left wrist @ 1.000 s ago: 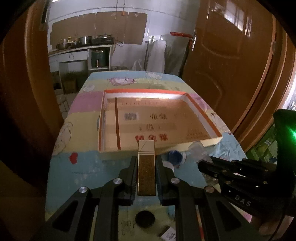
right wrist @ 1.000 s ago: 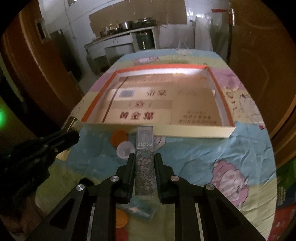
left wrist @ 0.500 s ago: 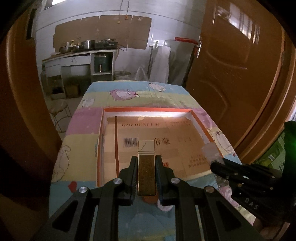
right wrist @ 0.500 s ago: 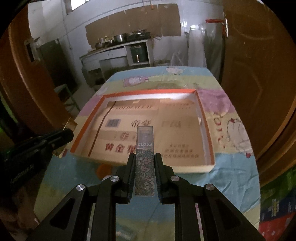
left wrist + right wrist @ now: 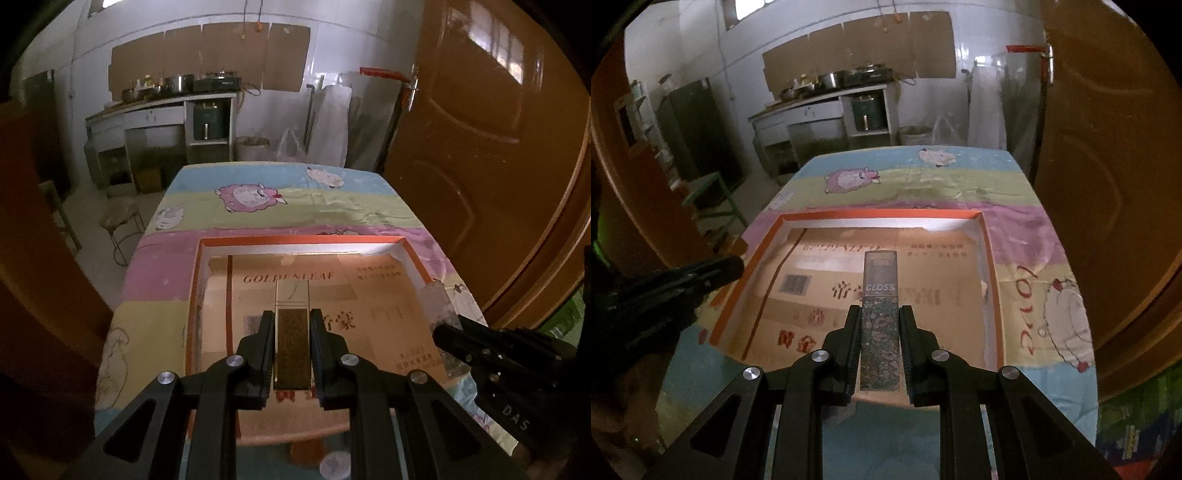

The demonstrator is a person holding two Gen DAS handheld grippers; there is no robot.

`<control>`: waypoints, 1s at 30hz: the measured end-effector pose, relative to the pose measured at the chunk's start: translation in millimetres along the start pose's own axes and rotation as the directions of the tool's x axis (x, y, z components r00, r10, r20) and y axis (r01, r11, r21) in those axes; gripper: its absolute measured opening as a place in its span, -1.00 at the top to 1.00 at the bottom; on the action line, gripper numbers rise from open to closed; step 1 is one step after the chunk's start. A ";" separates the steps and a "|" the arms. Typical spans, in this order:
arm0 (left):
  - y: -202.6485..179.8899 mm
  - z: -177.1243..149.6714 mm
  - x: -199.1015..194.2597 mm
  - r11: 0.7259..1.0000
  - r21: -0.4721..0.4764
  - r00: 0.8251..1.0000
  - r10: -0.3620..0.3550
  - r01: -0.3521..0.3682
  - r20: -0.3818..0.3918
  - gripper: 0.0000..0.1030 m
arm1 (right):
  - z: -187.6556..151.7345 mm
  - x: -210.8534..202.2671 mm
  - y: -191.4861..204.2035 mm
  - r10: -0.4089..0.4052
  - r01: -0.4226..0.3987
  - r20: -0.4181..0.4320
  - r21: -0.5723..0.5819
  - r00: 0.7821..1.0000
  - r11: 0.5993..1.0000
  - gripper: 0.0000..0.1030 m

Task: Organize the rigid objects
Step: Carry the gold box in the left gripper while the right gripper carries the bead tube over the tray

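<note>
The left gripper clamps a gold tube above the "GOLDENLEAF" tray, the right gripper a floral "GLOSS" tube.

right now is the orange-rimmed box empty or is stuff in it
Empty: the box shows only its printed cardboard floor; both tubes stay clamped in grippers above it.

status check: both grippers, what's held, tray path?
Left gripper shut on gold bar. Right gripper shut on gloss tube. Both over the orange-rimmed tray; nothing blocking.
</note>
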State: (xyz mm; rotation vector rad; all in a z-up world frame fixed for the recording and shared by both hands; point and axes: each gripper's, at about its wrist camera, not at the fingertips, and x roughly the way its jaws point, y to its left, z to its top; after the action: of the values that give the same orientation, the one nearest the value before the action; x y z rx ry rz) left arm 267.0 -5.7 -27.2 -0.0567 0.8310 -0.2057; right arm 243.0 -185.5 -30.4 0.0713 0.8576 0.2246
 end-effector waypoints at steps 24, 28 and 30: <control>8.1 41.2 98.5 0.998 0.012 0.992 0.065 -0.064 -0.104 0.65 | 52.1 99.8 -16.2 0.020 -0.021 -0.078 -0.009 0.997 1.000 0.60; 9.0 40.9 112.3 0.998 0.011 0.990 0.066 -0.065 -0.127 0.65 | 55.2 111.3 -17.8 0.023 -0.024 -0.093 -0.009 0.995 1.000 0.60; 9.4 40.5 118.1 0.998 0.010 0.989 0.063 -0.062 -0.137 0.65 | 55.6 117.2 -18.4 0.024 -0.025 -0.104 -0.008 0.994 1.000 0.60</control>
State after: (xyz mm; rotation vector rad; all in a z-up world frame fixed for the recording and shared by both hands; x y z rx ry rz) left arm 375.8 -21.9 -87.1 -0.0116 0.9683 -0.1542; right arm 362.2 -175.5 -83.8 0.0615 0.9593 0.2574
